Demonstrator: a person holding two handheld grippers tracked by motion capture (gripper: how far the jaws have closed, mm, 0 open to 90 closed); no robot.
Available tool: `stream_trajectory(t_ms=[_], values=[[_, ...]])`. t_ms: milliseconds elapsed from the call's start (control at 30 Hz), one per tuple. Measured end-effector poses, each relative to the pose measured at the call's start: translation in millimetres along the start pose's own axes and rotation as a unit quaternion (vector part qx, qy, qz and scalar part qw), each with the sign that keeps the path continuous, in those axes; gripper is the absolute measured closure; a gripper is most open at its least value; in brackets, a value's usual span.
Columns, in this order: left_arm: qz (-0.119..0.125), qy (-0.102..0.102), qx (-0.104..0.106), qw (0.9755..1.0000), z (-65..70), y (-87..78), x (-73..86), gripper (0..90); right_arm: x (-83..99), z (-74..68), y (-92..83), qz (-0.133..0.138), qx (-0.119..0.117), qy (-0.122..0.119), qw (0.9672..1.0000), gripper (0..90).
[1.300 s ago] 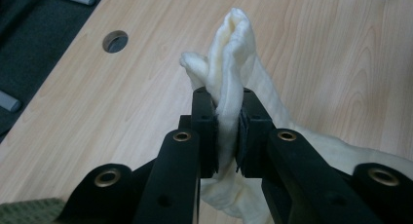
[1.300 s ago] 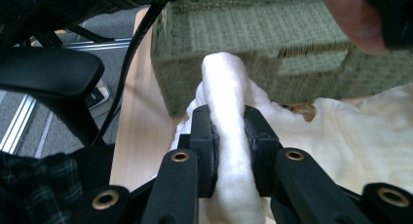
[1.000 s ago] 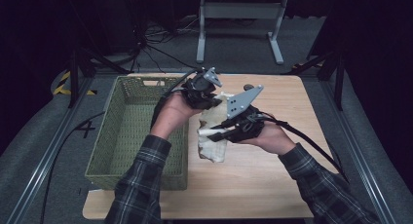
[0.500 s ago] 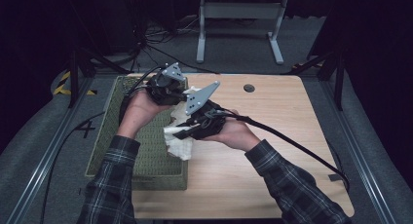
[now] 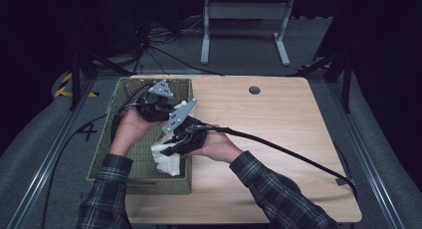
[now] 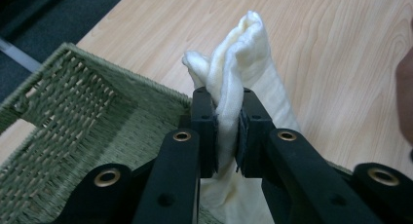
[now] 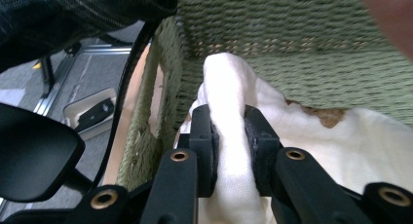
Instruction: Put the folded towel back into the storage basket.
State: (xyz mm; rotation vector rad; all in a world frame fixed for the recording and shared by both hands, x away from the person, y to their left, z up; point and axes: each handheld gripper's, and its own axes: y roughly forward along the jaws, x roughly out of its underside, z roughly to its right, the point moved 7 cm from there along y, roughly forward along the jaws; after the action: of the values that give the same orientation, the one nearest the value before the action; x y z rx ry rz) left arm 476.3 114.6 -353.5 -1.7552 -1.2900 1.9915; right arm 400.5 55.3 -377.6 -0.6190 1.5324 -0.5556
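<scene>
The left tool [image 6: 227,131] pinches a soft, creamy white cloth [image 6: 241,63] between its two black jaws, and the jaws stand close together with a bunched fold of the cloth squeezed in the gap. Past the tips of this tool the cloth sticks up in a twisted bundle, and more of it hangs down under the jaws. To the left of this tool and below it sits the green woven basket [image 6: 63,102], and beyond the tool lies the light wooden bench [image 6: 341,48]. The right tool [image 7: 229,136] also holds the same white cloth [image 7: 229,83], with its jaws pressed narrow on a thick fold. Right behind this tool's tips is the woven wall of the green basket [image 7: 302,44], and the cloth spreads out to the right of the jaws. From above, the left tool [image 5: 154,107] and the right tool [image 5: 181,134] are close together over the basket [image 5: 107,154], at its side next to the bare bench [image 5: 278,124], and the cloth [image 5: 166,159] hangs below the right tool into the basket.
</scene>
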Motion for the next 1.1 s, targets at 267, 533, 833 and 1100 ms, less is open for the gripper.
stream_trajectory(t_ms=[267, 533, 833, 1100], values=[[-0.001, -0.007, 0.004, 1.0, 1.5, 5.2, 6.8, 80.9, 16.2, -0.3, 11.4, -0.029, -0.021, 0.005, 0.9993, 68.4], [-0.001, -0.017, 0.004, 0.9998, -2.0, 8.0, 6.3, 80.9, 15.8, 4.9, -1.2, -0.034, -0.002, 0.01, 0.9994, 48.7], [-0.013, -0.053, -0.026, 0.9982, -25.5, 12.1, 0.8, 80.8, 27.0, 14.7, -36.6, -0.015, 0.034, 0.012, 0.9992, 40.9], [-0.03, -0.082, -0.035, 0.9956, -45.2, 25.8, 8.0, 80.5, 44.5, 18.4, -65.1, -0.01, 0.053, 0.021, 0.9983, 39.6]])
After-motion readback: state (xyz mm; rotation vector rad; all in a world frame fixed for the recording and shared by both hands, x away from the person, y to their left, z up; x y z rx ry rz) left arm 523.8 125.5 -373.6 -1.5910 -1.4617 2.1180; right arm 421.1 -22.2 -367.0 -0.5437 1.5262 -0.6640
